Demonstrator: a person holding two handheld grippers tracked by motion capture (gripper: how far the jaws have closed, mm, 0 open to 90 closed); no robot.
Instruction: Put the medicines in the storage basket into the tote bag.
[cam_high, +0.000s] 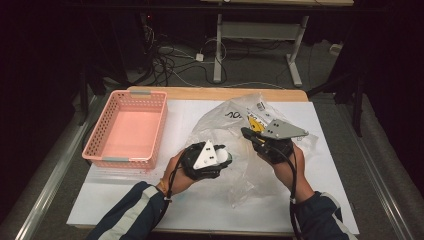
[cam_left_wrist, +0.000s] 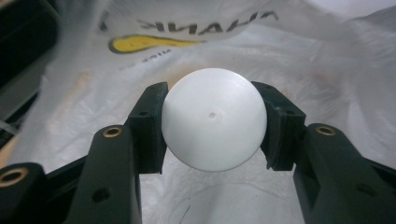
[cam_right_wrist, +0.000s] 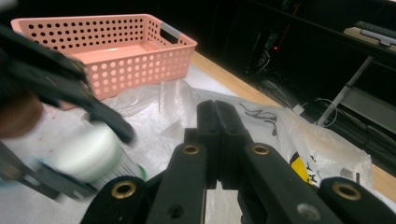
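Note:
A smooth white ball (cam_left_wrist: 212, 119) with a tiny hole sits between the jaws of my left gripper (cam_left_wrist: 211, 122), which is shut on it. In the high view this gripper (cam_high: 220, 156) is at the mouth of a crumpled clear plastic bag (cam_high: 240, 172) printed with black and yellow. The bag's film (cam_left_wrist: 327, 70) lies right behind the ball. My right gripper (cam_high: 248, 133) is at the bag's upper edge, jaws pressed together on the film (cam_right_wrist: 266, 123). From the right gripper view (cam_right_wrist: 217, 116), the left gripper with its white load (cam_right_wrist: 88, 154) appears blurred at the left.
A pink perforated basket (cam_high: 102, 127) stands at the table's left with nothing in it, also in the right gripper view (cam_right_wrist: 140, 65). White sheeting (cam_high: 180, 200) covers the tabletop. Cables and table legs lie on the dark floor beyond the far edge.

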